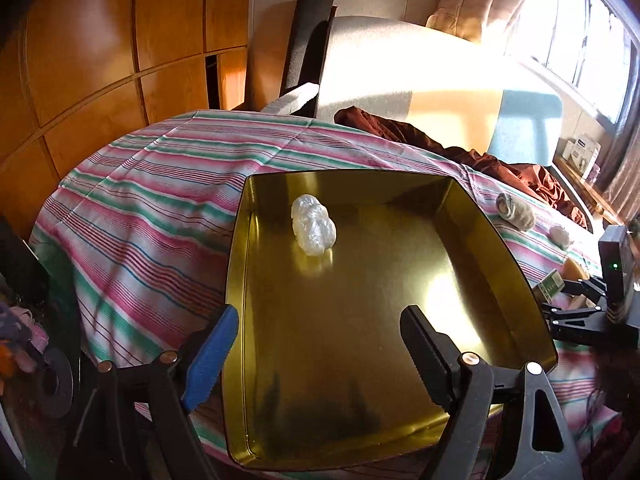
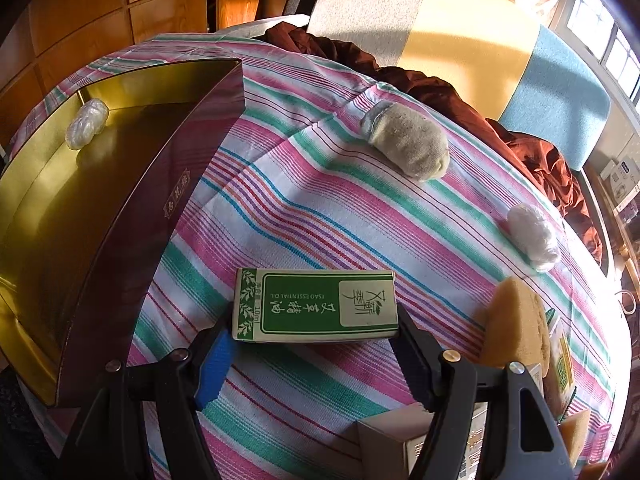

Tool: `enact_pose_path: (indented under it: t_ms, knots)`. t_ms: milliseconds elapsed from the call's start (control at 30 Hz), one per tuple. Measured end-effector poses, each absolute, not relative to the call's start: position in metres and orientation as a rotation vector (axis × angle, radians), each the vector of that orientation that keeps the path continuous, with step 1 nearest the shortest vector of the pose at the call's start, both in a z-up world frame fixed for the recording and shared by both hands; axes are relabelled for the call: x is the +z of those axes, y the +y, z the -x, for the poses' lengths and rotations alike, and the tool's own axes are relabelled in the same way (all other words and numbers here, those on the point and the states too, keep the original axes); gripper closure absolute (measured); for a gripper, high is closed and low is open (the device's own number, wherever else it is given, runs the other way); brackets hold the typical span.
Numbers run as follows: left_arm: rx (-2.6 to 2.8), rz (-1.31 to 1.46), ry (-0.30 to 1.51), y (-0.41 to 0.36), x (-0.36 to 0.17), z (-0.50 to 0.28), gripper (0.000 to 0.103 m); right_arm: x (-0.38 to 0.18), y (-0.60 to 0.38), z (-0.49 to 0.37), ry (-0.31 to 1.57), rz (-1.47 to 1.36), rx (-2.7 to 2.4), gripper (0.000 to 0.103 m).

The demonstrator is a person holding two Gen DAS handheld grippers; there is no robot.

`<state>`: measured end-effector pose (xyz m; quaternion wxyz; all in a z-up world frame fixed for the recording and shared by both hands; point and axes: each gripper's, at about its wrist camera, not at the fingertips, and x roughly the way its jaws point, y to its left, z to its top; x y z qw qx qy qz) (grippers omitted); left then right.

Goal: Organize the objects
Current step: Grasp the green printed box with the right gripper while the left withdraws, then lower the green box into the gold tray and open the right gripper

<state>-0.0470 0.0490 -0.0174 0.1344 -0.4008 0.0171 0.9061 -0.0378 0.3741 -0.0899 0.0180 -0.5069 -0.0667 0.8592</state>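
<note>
A gold metal tin (image 1: 472, 216) lies open on the striped cloth; it also shows at the left of the right wrist view (image 2: 132, 88). A clear plastic bundle (image 1: 313, 226) lies inside it near the far wall, also seen in the right wrist view (image 2: 86, 123). My left gripper (image 1: 316, 342) is open and empty above the tin's near half. My right gripper (image 2: 316, 342) is shut on a green and white essential oil box (image 2: 316, 305), held just above the cloth to the right of the tin. That gripper and box show at the right edge of the left wrist view (image 1: 552, 285).
On the striped cloth (image 2: 320, 208) lie a rolled grey sock (image 2: 406, 143), a white plastic bundle (image 2: 534, 237), a yellow sponge (image 2: 516, 324) and small cardboard boxes (image 2: 404, 436). A crumpled brown cloth (image 2: 440, 88) lies at the far edge. A chair back (image 1: 308, 40) stands behind.
</note>
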Motion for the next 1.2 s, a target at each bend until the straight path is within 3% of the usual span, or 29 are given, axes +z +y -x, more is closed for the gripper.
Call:
enact_pose_path:
  t_ms: [500, 767, 1067, 1200]
  knots:
    - [2.581, 1.103, 0.092, 0.058, -0.013, 0.011, 0.019, -0.086, 0.375, 0.039, -0.192, 1.517, 2.653, 0.03]
    - [2.607, 1.067, 0.078, 0.038, -0.004, 0.009, 0.017, -0.019, 0.364, 0.03, -0.009, 1.257, 2.786, 0.03]
    - [2.657, 1.083, -0.018, 0.005, -0.008, 0.017, 0.016, -0.02, 0.231, 0.067, -0.159, 1.481, 2.958, 0.03]
    - [2.684, 1.085, -0.044, -0.008, -0.009, 0.021, 0.014, -0.042, 0.194, 0.099, -0.064, 1.609, 2.926, 0.029]
